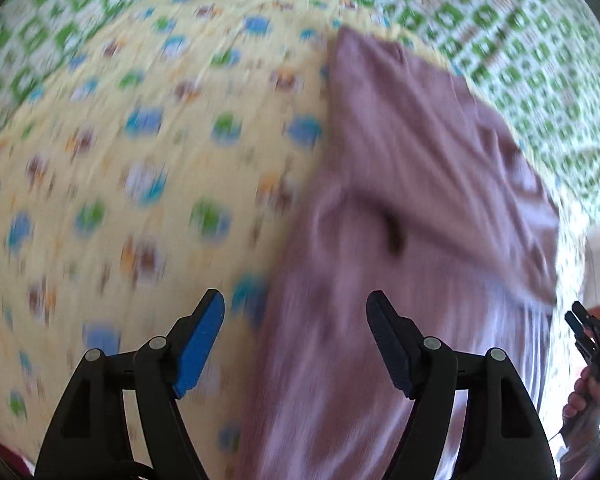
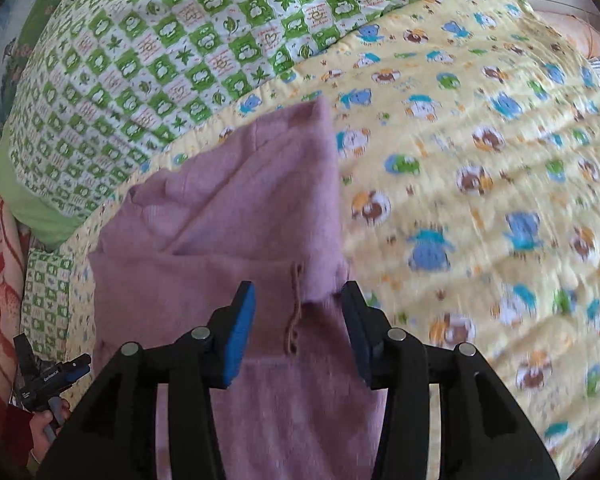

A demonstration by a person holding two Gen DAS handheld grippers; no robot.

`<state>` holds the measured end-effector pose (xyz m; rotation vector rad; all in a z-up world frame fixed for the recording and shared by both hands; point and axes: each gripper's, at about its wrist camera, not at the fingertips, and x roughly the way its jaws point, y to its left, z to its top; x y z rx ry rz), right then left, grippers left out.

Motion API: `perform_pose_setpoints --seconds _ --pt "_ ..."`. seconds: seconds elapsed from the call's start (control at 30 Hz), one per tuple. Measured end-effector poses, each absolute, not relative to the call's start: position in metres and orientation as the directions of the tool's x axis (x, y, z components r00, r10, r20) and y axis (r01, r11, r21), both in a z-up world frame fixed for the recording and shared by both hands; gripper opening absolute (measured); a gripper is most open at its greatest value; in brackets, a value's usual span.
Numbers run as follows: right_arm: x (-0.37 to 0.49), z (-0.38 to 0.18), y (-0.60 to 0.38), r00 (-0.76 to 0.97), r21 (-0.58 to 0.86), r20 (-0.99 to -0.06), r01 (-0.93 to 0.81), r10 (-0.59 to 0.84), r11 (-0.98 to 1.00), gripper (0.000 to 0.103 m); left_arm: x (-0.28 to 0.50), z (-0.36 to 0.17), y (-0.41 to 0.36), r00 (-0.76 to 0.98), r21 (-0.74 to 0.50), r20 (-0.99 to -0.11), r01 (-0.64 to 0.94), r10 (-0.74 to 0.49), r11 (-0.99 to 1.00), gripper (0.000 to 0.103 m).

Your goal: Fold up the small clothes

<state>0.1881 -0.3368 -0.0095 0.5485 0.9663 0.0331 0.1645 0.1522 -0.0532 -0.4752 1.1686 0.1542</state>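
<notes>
Right wrist view: a pink garment [image 2: 220,208] is lying partly folded on the yellow quilt [image 2: 480,160]. The right hand-held gripper [image 2: 300,320] is hovering over it, jaws apart and empty. The left hand-held gripper [image 1: 296,332] is also gaping, gripping nothing.

The garment [image 2: 236,216] is a small mauve-pink knit sweater, lying flat on a yellow quilt [image 2: 480,168] printed with cartoon animals, near the border with a green-and-white checked cover [image 2: 172,40]. Its upper part is folded over the body, forming a panel with a straight edge on the right and diagonal creases across it. A short brown trim [image 2: 296,308] runs down the middle of the fabric below the fold.
</notes>
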Motion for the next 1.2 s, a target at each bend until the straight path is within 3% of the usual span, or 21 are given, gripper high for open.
perform_pose_setpoints --seconds 0.53,1.2 --pt "0.008 -0.022 -0.304 0.534 0.471 -0.794 0.242 0.288 0.849 0.05 0.005 -0.067 0.124 0.317 -0.286 -0.926 -0.226 -0.207 0.931 0.08" --pt "-0.079 -0.054 -0.287 0.491 0.493 -0.806 0.25 0.329 0.834 0.053 -0.049 -0.082 0.102 0.304 -0.275 -0.926 -0.139 -0.224 0.951 0.085"
